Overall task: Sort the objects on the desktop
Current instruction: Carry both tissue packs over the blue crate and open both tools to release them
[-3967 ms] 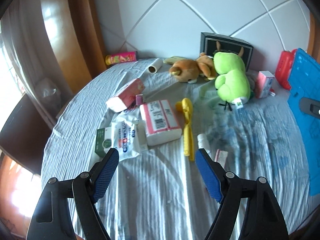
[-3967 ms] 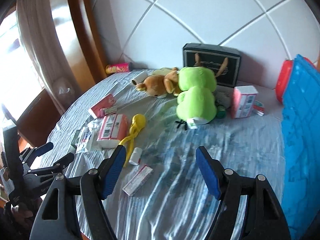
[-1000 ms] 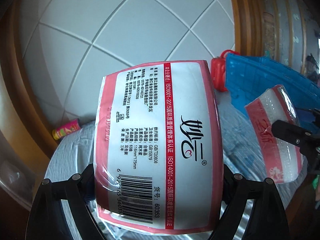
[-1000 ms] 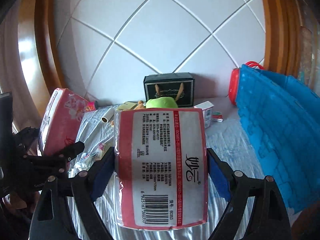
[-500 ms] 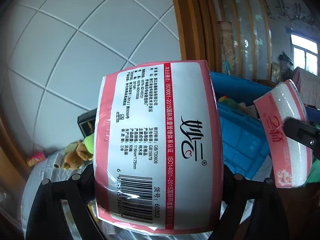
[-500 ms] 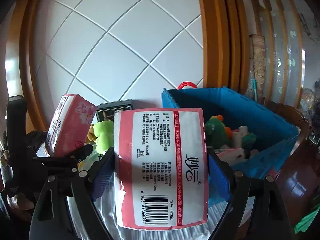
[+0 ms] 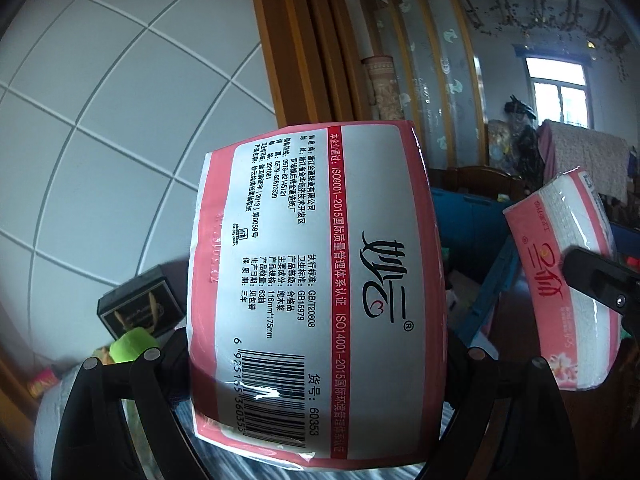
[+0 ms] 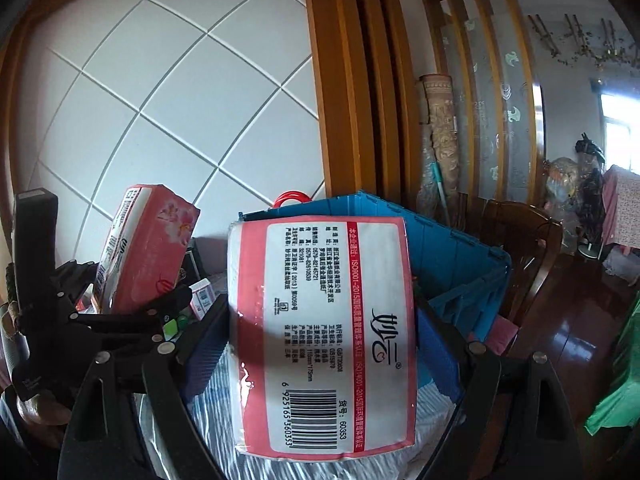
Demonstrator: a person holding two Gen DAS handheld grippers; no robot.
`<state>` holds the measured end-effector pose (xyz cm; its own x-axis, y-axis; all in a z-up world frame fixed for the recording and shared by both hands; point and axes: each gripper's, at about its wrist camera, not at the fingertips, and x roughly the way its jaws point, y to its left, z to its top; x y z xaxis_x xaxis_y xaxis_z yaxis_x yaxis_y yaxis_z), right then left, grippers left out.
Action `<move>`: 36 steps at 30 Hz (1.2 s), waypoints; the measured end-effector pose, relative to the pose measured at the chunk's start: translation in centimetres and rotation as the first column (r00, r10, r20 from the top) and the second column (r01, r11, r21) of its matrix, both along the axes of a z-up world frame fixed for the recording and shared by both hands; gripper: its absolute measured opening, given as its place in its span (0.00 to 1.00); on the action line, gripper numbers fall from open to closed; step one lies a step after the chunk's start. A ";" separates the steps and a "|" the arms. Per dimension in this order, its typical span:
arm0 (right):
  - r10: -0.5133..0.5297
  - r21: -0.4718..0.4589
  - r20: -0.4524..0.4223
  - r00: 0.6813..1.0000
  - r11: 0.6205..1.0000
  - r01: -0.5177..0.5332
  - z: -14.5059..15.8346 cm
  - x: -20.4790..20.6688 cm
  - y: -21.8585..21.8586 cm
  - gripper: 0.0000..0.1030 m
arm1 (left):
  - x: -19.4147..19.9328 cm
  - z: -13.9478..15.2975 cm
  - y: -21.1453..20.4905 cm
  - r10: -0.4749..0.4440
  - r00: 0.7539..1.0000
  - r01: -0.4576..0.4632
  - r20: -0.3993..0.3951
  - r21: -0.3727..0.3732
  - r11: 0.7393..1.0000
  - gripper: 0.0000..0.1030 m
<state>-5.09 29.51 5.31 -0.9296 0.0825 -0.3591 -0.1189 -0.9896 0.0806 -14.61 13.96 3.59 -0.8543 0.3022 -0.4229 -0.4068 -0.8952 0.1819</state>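
Both our jaws are clamped on tissue packs: our left gripper (image 7: 316, 364) squeezes one tissue pack (image 7: 316, 288) by its sides, barcode face toward the camera, and our right gripper (image 8: 320, 344) pinches a second tissue pack (image 8: 324, 332) likewise. We hold both aloft near the blue crate (image 8: 456, 256), beside the cloth-covered table (image 8: 224, 400) with its green plush (image 7: 130, 346)
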 end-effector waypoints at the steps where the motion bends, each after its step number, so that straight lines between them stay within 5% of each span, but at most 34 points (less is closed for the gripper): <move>1: -0.009 -0.005 -0.008 1.000 1.000 0.009 0.3 -0.1 0.4 0.84 | -0.3 0.1 0.5 -0.005 1.000 0.005 -0.002 -0.004 1.000 0.89; 10: -0.040 -0.020 -0.049 0.998 0.999 0.039 1.4 -1.4 3.4 0.84 | -2.9 1.2 4.8 -0.043 0.999 0.042 -0.023 -0.043 0.998 0.89; 16: 0.011 -0.007 -0.055 0.998 1.000 -0.011 2.1 -4.4 7.0 0.85 | -4.3 1.2 7.8 0.011 0.999 -0.013 -0.031 -0.045 0.999 0.89; 27: 0.140 -0.010 0.050 0.989 0.990 -0.140 2.3 -15.5 15.0 0.85 | -9.8 1.8 13.6 0.172 0.985 -0.172 -0.004 -0.047 0.984 0.89; 36: 0.133 -0.051 0.172 0.976 0.991 -0.126 0.6 -23.4 18.2 0.89 | -13.3 1.6 16.8 0.195 0.979 -0.187 0.063 -0.115 0.976 0.92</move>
<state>-28.50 47.76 5.94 -0.8540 -0.0522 -0.5176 -0.0057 -0.9939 0.1097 -27.95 30.76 5.15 -0.8569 0.0858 -0.5083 -0.2464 -0.9342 0.2578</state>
